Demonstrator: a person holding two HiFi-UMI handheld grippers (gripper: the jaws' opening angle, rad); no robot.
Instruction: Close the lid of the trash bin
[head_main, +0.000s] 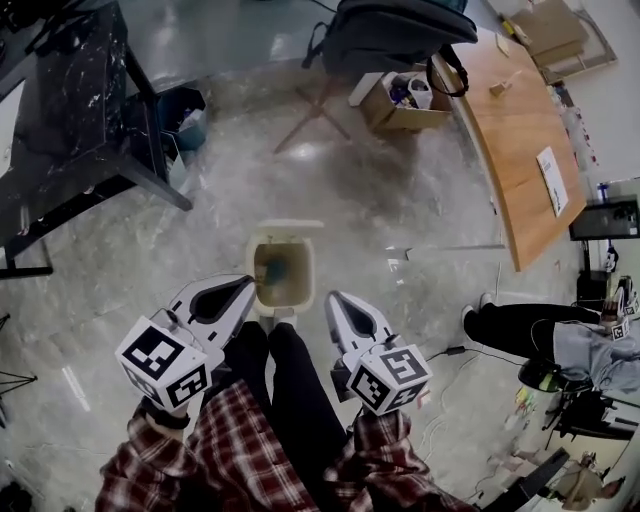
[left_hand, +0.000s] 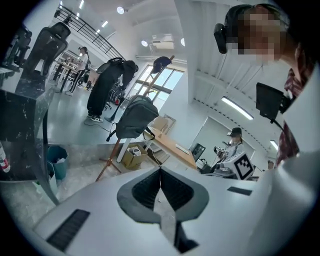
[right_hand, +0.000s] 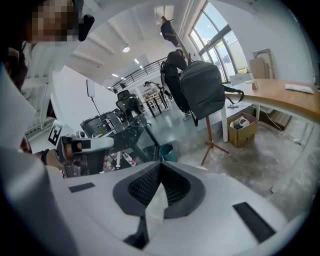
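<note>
The trash bin (head_main: 304, 268) stands on the floor (head_main: 400, 200) just ahead of the person's legs (head_main: 285, 380), mouth up, its longer side running away from them. Its lid (head_main: 287, 227) seems tipped back at the far edge. The left tool (head_main: 240, 288) and right tool (head_main: 335, 299) flank its near end, jaws pressed together on nothing, probably so the blunt tips can push the lid over.

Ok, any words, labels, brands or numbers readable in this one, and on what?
No text is readable in any view.
White sheet on the curved wooden table: print too small to read.
Black-and-white marker cubes: square patterns only, no letters or digits.
</note>
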